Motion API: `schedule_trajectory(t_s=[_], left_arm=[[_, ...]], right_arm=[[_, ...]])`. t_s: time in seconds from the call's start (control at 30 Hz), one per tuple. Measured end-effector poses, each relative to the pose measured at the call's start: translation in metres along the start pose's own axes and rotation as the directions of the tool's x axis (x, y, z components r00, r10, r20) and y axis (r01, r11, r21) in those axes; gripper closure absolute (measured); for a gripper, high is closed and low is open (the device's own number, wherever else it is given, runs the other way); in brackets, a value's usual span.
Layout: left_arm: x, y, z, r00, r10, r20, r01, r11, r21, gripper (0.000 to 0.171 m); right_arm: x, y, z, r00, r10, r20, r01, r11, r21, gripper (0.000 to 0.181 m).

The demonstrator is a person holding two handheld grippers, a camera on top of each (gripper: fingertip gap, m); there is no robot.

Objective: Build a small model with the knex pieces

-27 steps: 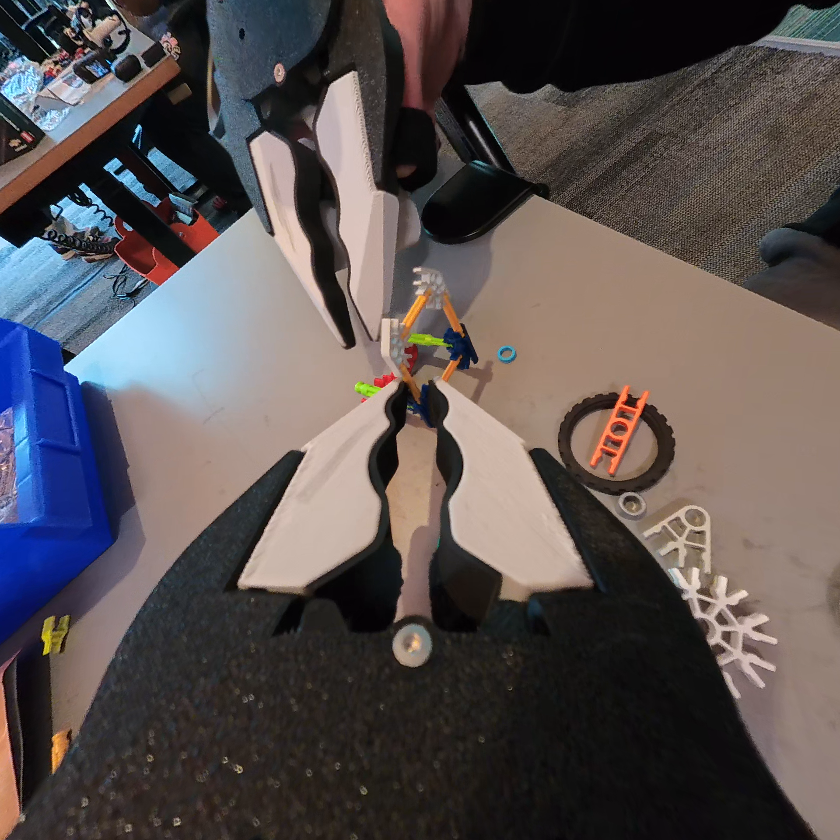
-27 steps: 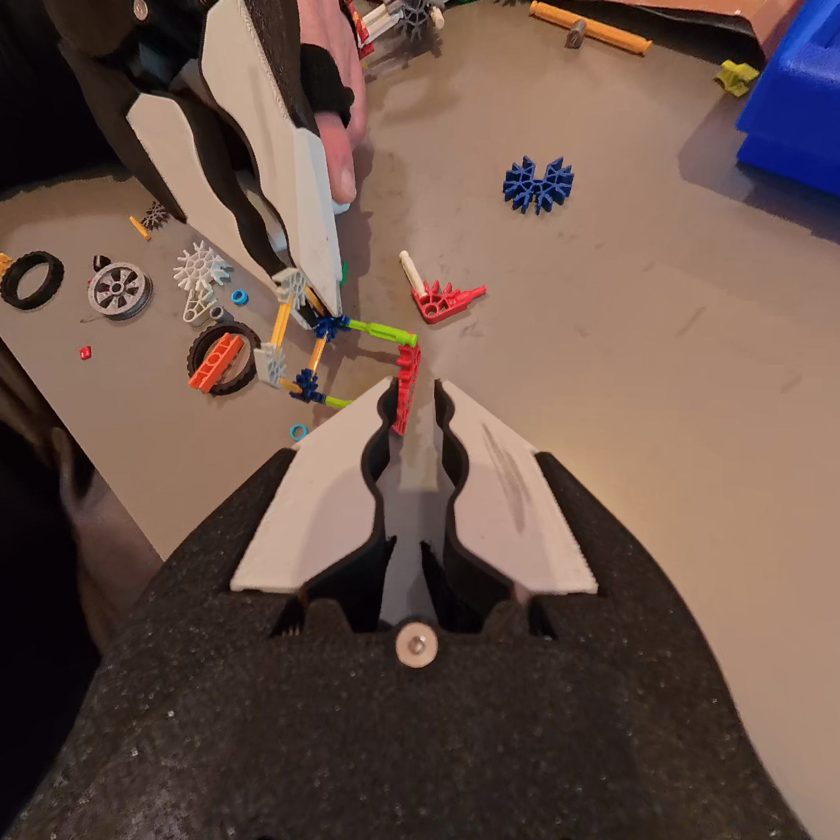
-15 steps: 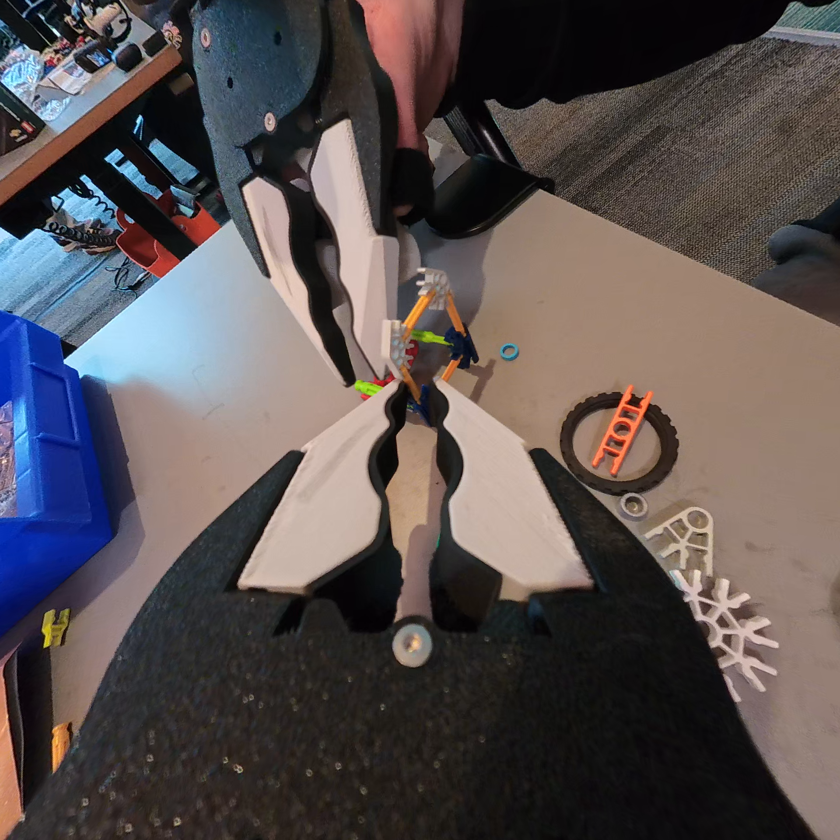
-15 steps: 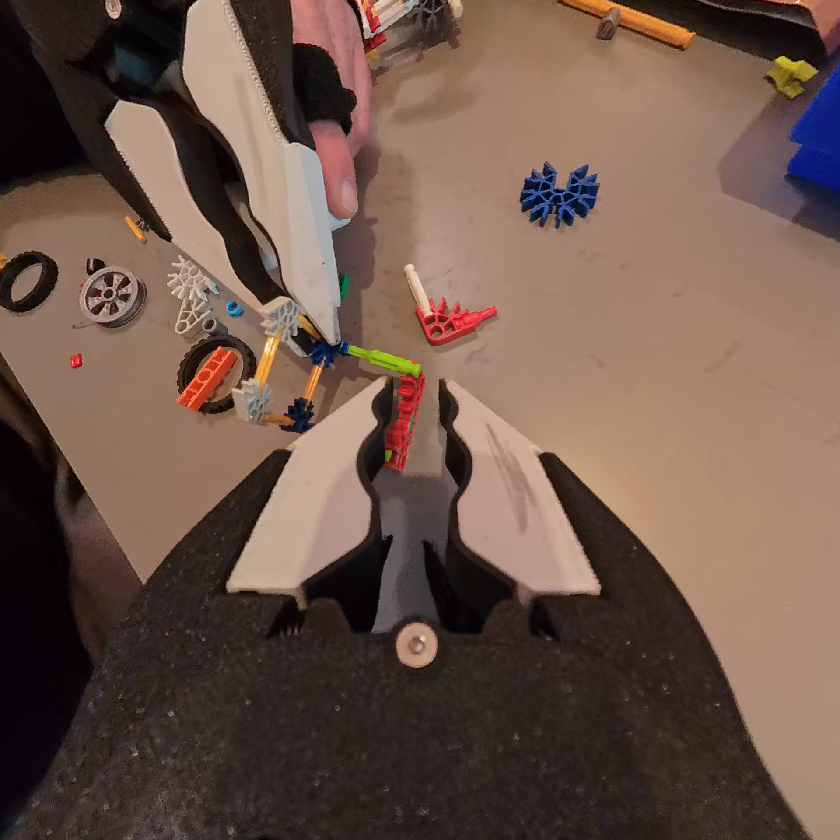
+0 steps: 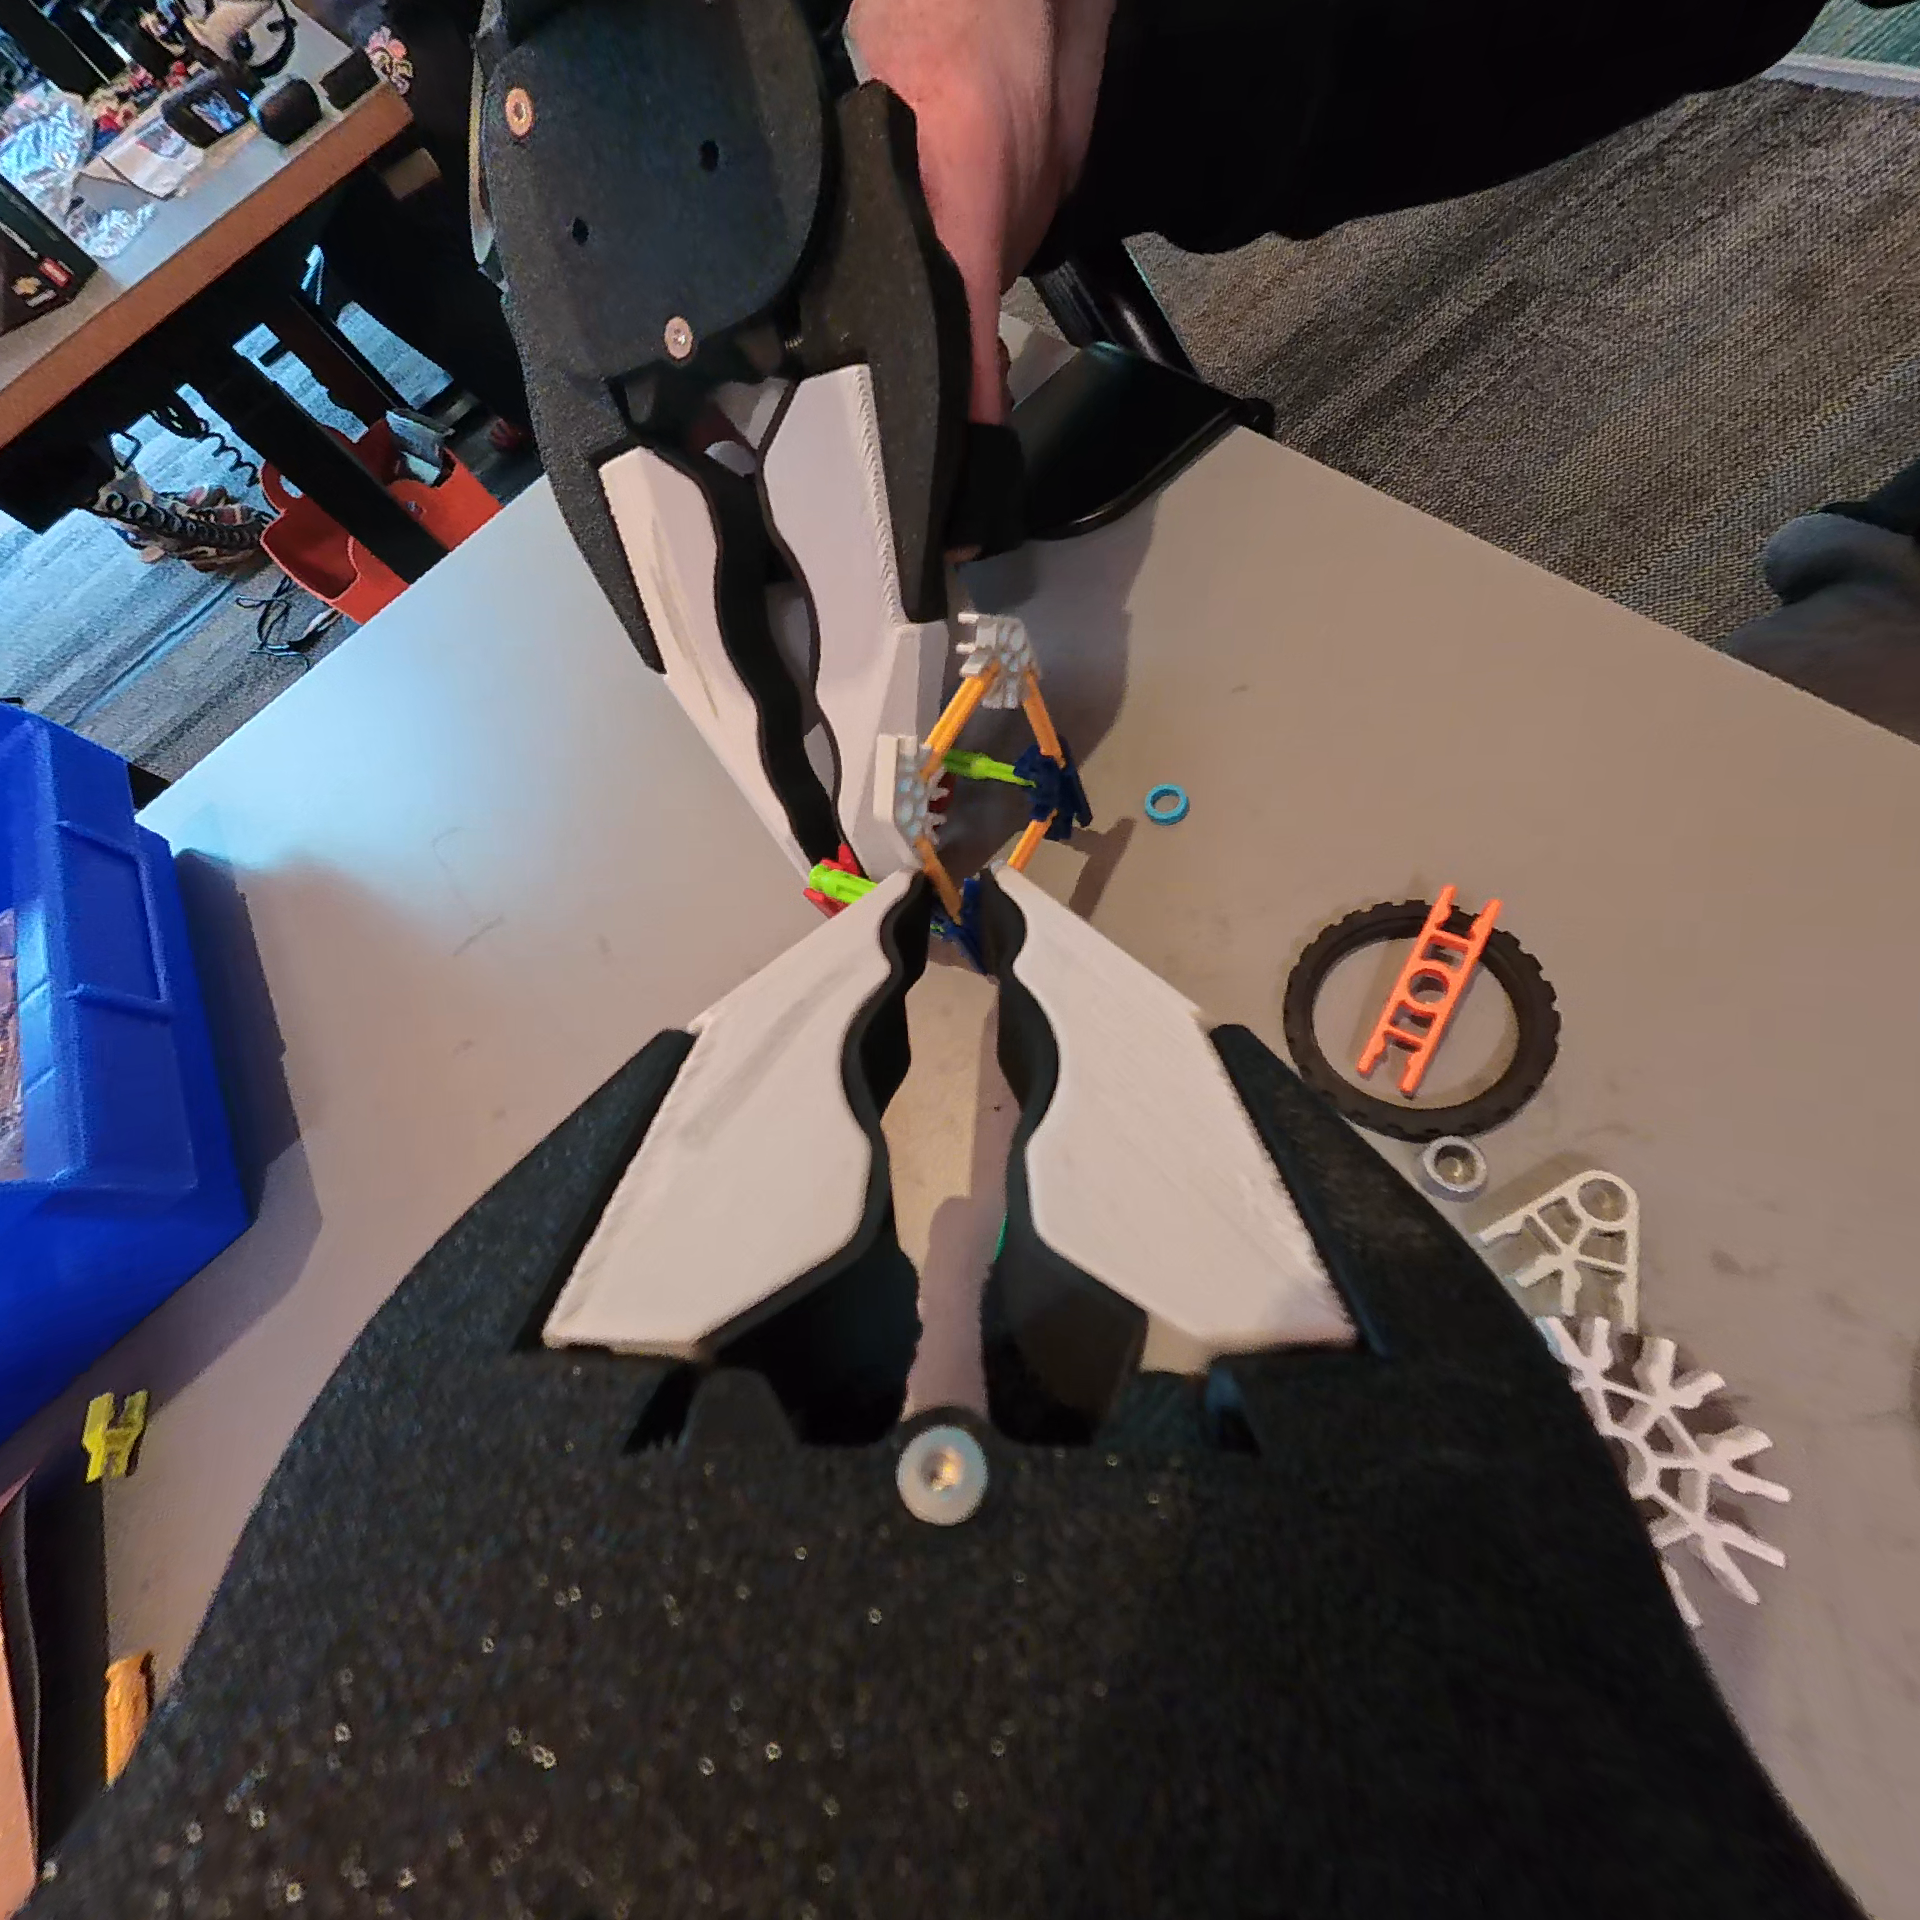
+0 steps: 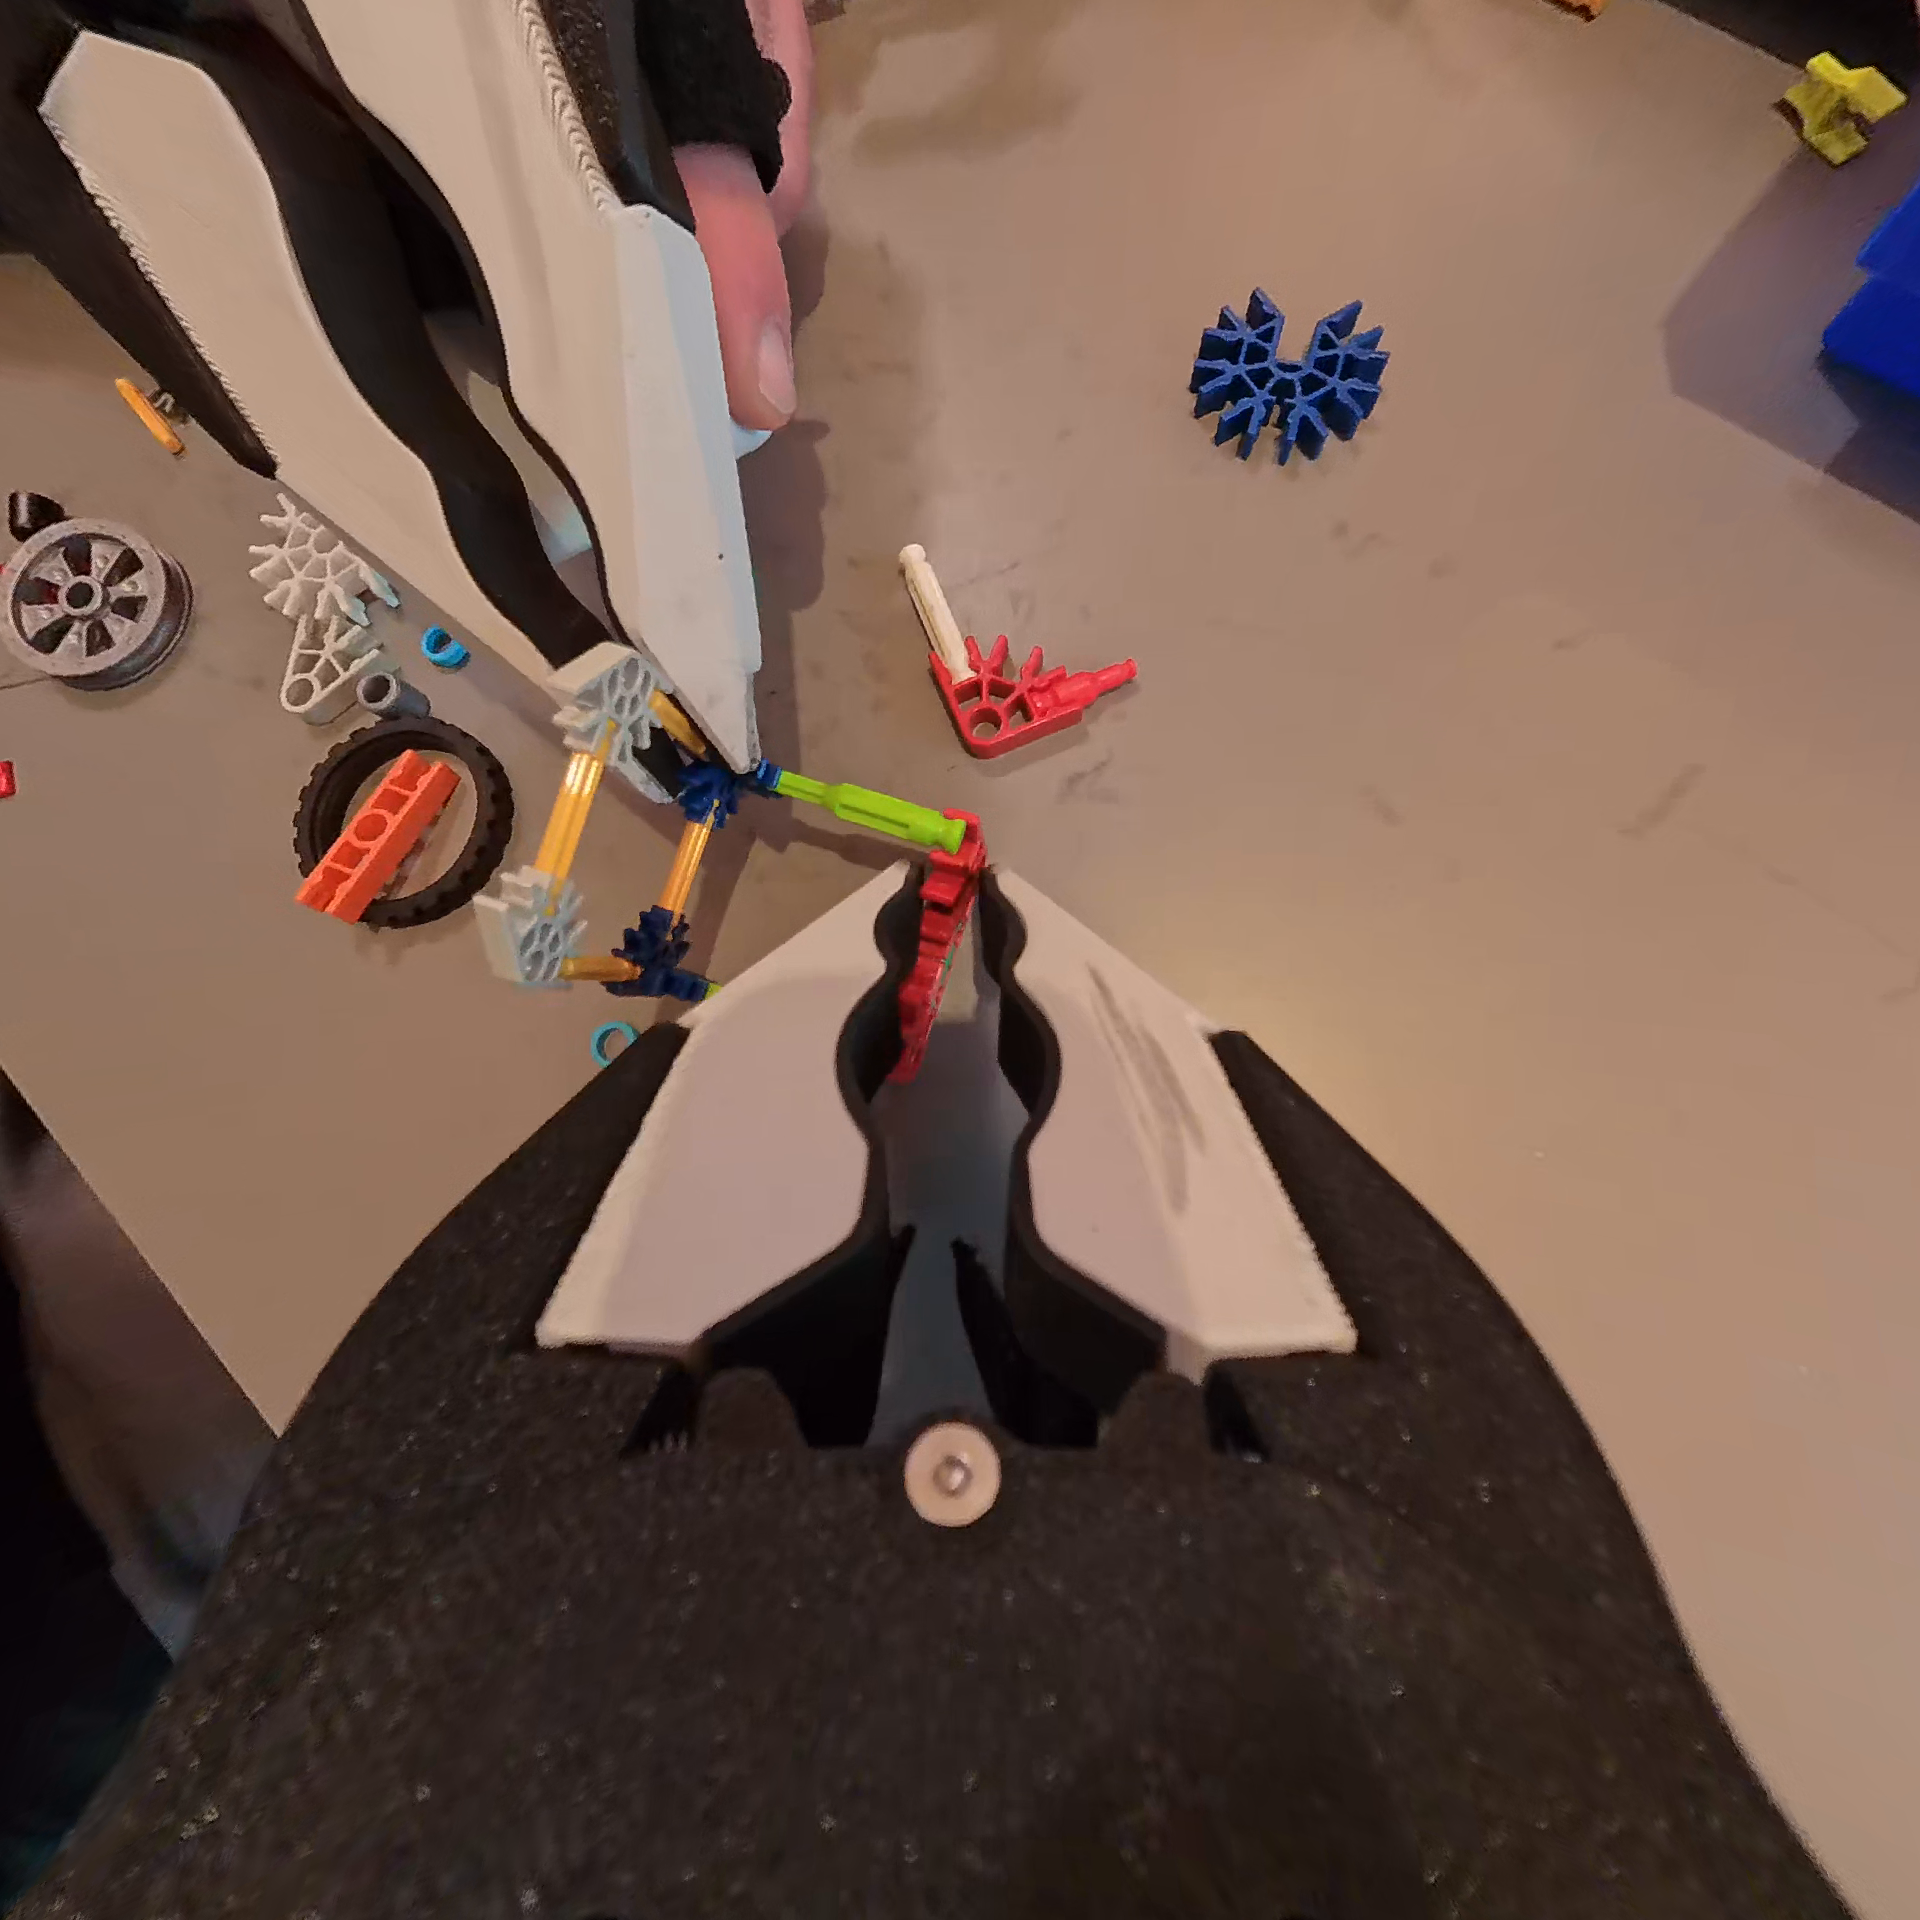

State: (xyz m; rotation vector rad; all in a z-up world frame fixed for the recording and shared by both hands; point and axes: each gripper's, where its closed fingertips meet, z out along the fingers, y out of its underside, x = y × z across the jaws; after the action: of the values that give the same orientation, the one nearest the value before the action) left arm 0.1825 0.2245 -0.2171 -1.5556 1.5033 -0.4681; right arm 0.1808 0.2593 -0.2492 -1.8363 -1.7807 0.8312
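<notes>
A small rod-and-connector assembly (image 5: 995, 665) of yellow rods, grey and blue connectors and green rods sits low over the grey table (image 5: 1507, 675). It also shows in the right wrist view (image 6: 566, 821). My left gripper (image 5: 956, 888) is shut on one of its blue connectors (image 5: 964, 920). My right gripper (image 6: 945, 873) is shut on a red connector (image 6: 940, 935) that stands edge-on on the end of a green rod (image 6: 862, 805). Each gripper shows in the other's view, the right (image 5: 847, 842) and the left (image 6: 691, 743), tips close together.
A black tyre (image 5: 1311, 1023) with an orange ladder piece (image 5: 1429, 987) and white connectors (image 5: 1662, 1455) lie to the right. A blue bin (image 5: 94, 1039) stands left. A blue connector pair (image 6: 1288, 374), a red connector with white rod (image 6: 1013, 691) and a grey wheel (image 6: 88, 603) lie nearby. The grippers' ends are close to 5 centimetres from one another.
My right gripper has slid forward over the red connector, which now sits deeper between its fingers, and the gap has narrowed. The left gripper has kept its hold on the assembly.
</notes>
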Motion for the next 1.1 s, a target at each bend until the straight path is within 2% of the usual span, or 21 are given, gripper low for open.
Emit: schedule_trajectory(t_s=[0.3,0.6,0.97,1.1], left_arm=[[-0.001,0.002,0.003,1.000,-0.012,0.004,0.012,1.000,-0.012,0.165],[-0.002,0.003,0.003,1.000,-0.017,-0.003,0.017,1.000,-0.011,0.165],[0.002,0.004,0.002,1.000,-0.009,-0.011,0.009,1.000,-0.021,0.165],[0.003,0.004,0.001,1.000,-0.008,-0.011,0.008,1.000,-0.025,0.166]], right_arm=[[-0.002,0.000,-0.001,1.000,0.012,0.016,-0.012,1.000,0.006,0.169],[0.007,-0.016,-0.013,0.995,0.082,0.059,-0.087,0.991,0.097,0.168],[-0.003,-0.012,-0.007,0.998,0.016,0.065,-0.019,0.999,0.037,0.170],[-0.002,-0.006,-0.005,1.000,-0.028,0.012,0.028,1.000,0.002,0.167]])
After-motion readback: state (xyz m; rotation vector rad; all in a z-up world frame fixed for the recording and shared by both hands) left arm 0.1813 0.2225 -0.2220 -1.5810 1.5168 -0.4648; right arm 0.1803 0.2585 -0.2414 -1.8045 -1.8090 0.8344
